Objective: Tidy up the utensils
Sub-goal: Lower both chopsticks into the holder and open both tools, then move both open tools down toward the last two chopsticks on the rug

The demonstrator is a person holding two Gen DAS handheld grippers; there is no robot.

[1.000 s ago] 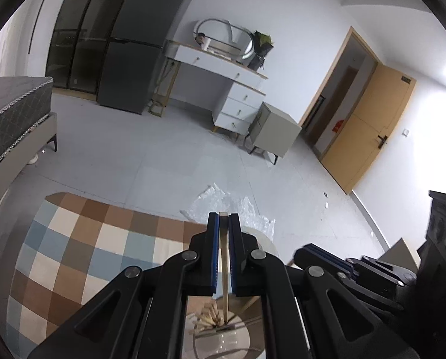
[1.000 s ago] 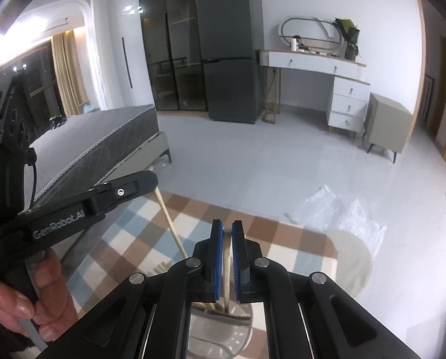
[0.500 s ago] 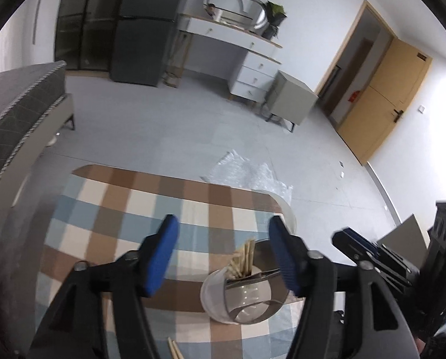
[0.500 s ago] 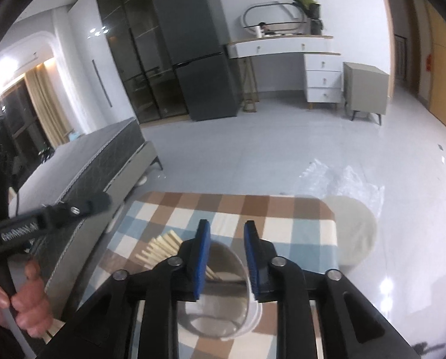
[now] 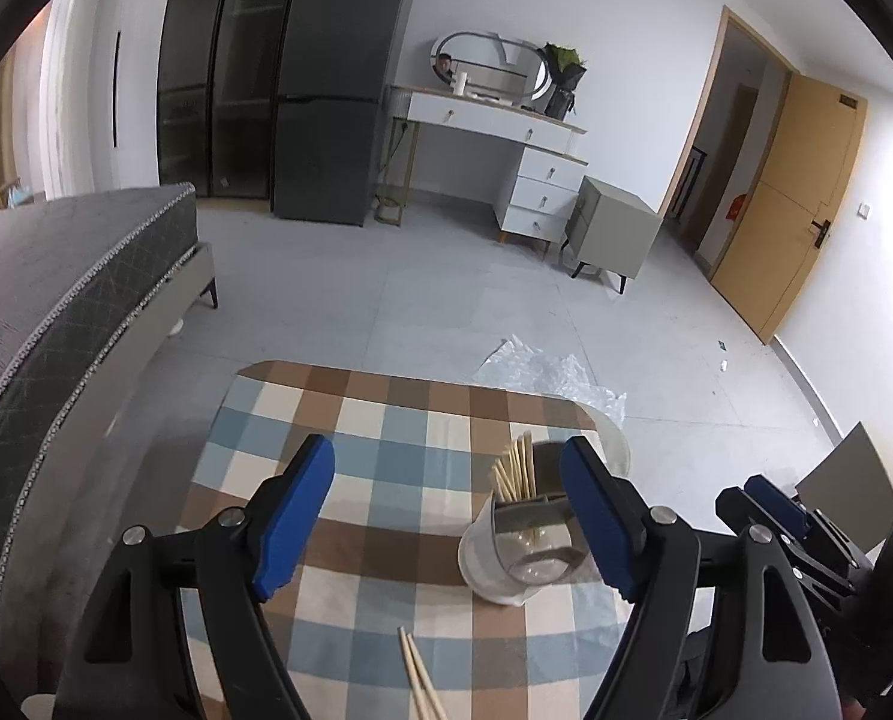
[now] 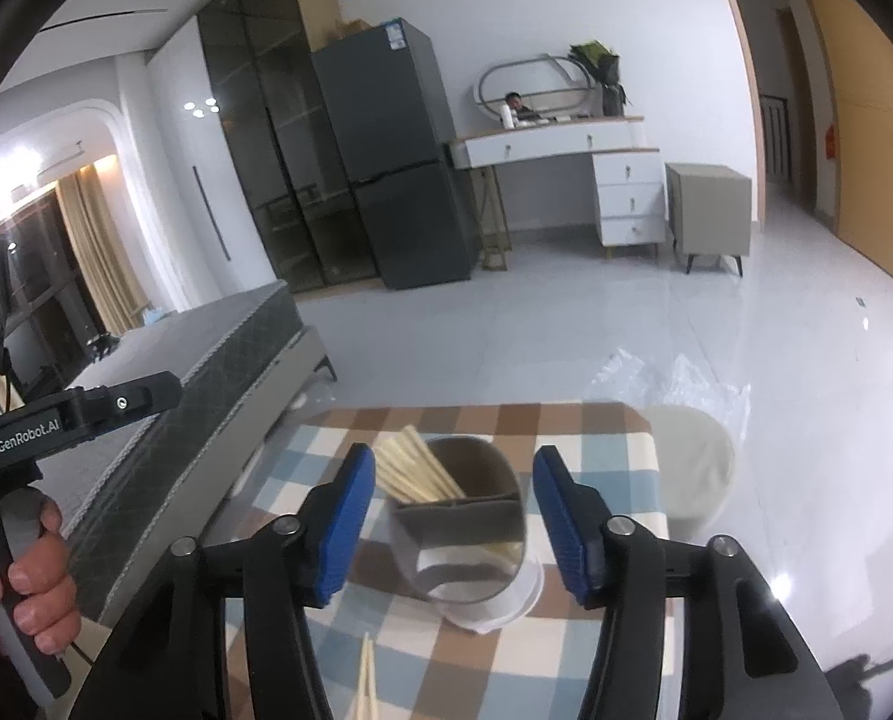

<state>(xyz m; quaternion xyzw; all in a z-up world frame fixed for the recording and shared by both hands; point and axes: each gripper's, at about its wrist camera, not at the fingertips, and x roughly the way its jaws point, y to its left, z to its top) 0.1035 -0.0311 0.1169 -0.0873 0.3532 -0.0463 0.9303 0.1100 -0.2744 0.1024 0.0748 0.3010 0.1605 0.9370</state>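
I see both claws, left gripper [image 5: 446, 516] and right gripper [image 6: 453, 519], spread wide and empty — chopstick holder [image 6: 461, 531] on the checkered tablecloth [image 5: 380, 450], two loose chopsticks [image 5: 419, 681] nearby

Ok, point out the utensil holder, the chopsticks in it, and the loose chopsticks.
utensil holder [image 6: 458, 546]: right wrist view, front wall.
chopsticks in holder [image 6: 416, 471]: right wrist view, mid-bundle.
loose chopsticks [image 5: 419, 681]: left wrist view, shafts.

fridge [image 5: 341, 84], vanity desk [image 5: 509, 132], bed [image 5: 56, 276]

Loose chopsticks [image 5: 420, 683] run off bottom edge in both views. Holder [image 6: 464, 531] base partly behind right tongs [image 6: 453, 521] fingers; divider hides stick bottoms. Worktop [image 5: 380, 420] near edge cut off.
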